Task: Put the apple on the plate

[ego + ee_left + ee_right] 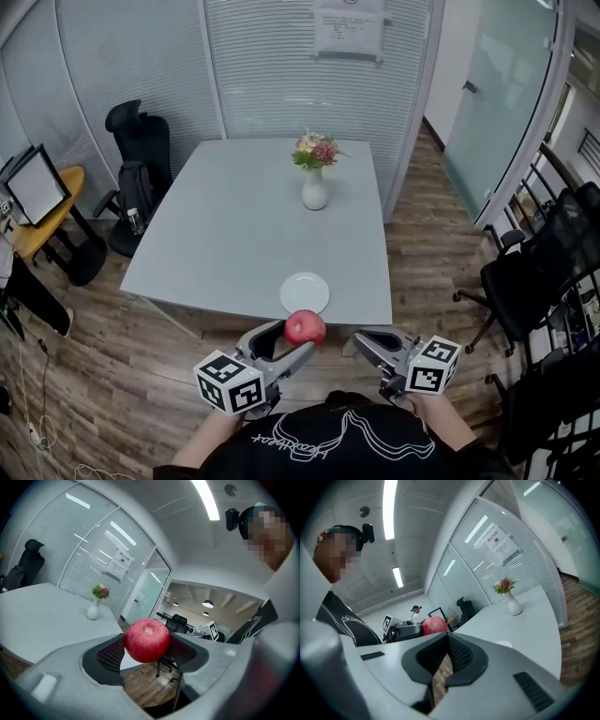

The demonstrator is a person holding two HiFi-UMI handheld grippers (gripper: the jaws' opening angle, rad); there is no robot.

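A red apple (pixel 305 327) is held between the jaws of my left gripper (pixel 296 339), just off the table's near edge and close to my body. In the left gripper view the apple (pixel 146 640) fills the gap between both dark pads, stem end up. A small white plate (pixel 305 292) lies empty on the table near its front edge, just beyond the apple. My right gripper (pixel 361 341) hovers to the right of the apple with its jaws together and nothing in them. The apple (pixel 434 626) also shows in the right gripper view, at its left.
The pale grey table (pixel 234 234) carries a white vase of flowers (pixel 315 178) at its far middle. Black office chairs stand at the left (pixel 141 150) and right (pixel 525 281). Wooden floor surrounds the table; slatted glass walls stand behind.
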